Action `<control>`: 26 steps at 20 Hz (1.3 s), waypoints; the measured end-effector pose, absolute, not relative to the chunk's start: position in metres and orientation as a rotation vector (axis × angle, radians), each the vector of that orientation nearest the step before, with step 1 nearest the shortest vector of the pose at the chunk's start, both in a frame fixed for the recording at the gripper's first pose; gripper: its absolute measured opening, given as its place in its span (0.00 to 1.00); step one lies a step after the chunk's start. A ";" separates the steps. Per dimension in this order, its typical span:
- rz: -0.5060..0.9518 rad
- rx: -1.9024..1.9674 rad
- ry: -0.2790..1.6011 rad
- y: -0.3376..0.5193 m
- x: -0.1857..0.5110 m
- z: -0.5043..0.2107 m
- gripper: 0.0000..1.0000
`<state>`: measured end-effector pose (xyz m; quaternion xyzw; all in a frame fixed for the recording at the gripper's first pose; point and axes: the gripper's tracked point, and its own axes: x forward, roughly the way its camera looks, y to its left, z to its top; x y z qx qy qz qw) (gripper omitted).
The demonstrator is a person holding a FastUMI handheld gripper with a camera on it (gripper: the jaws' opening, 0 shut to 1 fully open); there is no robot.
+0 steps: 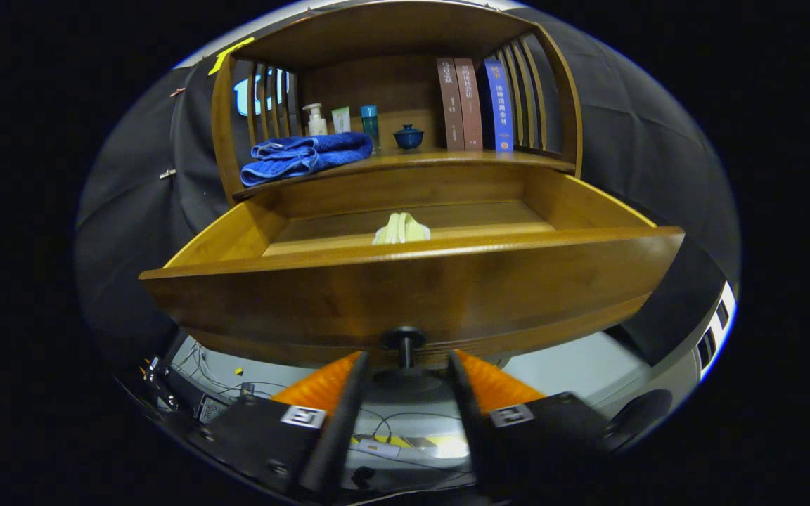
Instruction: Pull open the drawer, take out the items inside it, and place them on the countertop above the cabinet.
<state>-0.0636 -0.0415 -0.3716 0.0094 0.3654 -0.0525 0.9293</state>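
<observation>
Tongs [405,365] stand low before the big wooden drawer [412,295], with their two fingers on either side of the dark knob [405,339] at the bottom middle of the drawer front; the fingers look spread and a gap shows between each one and the stem of the knob, so I judge them released and gripping nothing. Beyond the fingers, the drawer is already pulled far out toward them, and its front board rises like a wall just ahead. Above and behind it is the countertop [447,160] of the cabinet, which carries a folded blue towel [306,154], three standing books [475,105], some small bottles [342,121] and a small blue lidded cup [408,136]. Inside the drawer lies one small pale yellow item [401,230], straight ahead of the tongs, beyond the front board and just behind it, near the middle of the drawer floor. What kind of thing it is I cannot tell, though its ribs seem to run away from the tongs. I think the opening step is done; the next move must lift the tongs up over the front board and then down onto this item, almost in line with the knob
</observation>
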 end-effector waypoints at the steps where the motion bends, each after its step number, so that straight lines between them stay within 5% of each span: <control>1: -0.110 0.025 0.753 -0.042 -0.069 -0.366 0.83; 2: -0.106 0.045 0.743 -0.038 -0.071 -0.356 1.00; 12: -0.004 0.096 0.650 -0.010 0.031 -0.235 0.99; 18: -0.058 0.104 0.873 -0.026 0.112 -0.286 0.99; 26: -0.073 0.042 1.152 -0.035 0.134 -0.365 0.97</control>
